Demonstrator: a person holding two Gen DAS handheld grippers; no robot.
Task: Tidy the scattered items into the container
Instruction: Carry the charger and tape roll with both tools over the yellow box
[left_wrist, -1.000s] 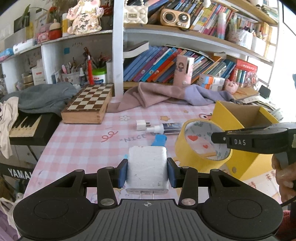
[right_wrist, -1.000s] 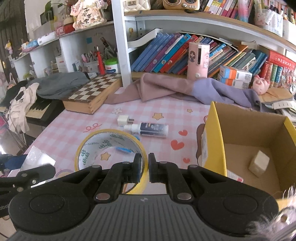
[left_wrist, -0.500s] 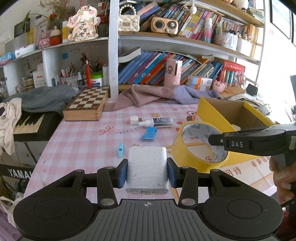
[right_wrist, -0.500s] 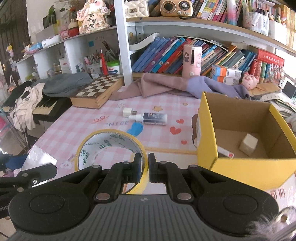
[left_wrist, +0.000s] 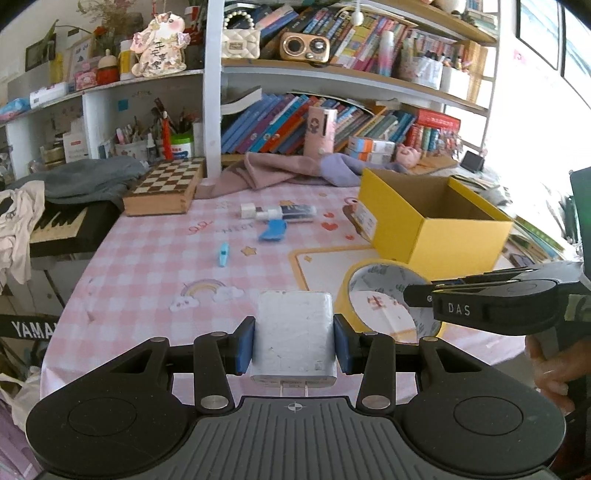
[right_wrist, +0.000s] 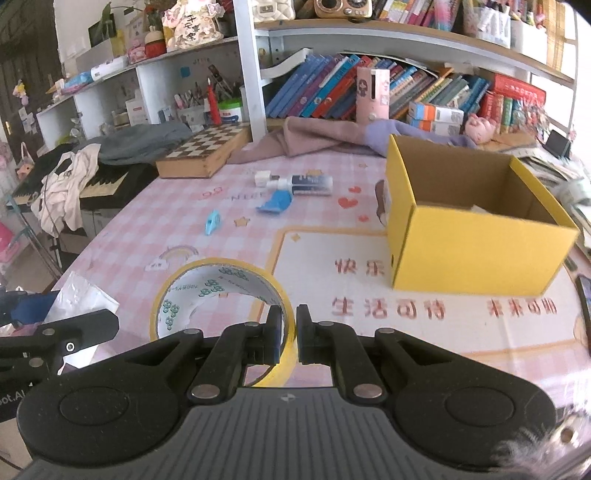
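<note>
Two grippers are seen drawn well back from the yellow box compared with a second ago: the box, then close in front of the right gripper with its floor in view, is now farther off, and more of the pink checked tablecloth is shown before it. A small blue clip, hidden earlier in the left view, is now seen lying in the open.

Both tools are pointed forward and downward over the near part of the table. The left gripper is kept partly open, its blue pads pressed on the two sides of a white charger, whose prongs point back toward the camera. The right gripper is closed nearly all the way, the wall of a roll of yellow tape being pinched between its fingers and held clear of the table. A hand is seen on the right tool's handle.

On the cloth four loose things are counted: one small white plug, one dark tube just beside it, one blue scrap and the one blue clip. One chessboard lies at the far left of the table.
</note>
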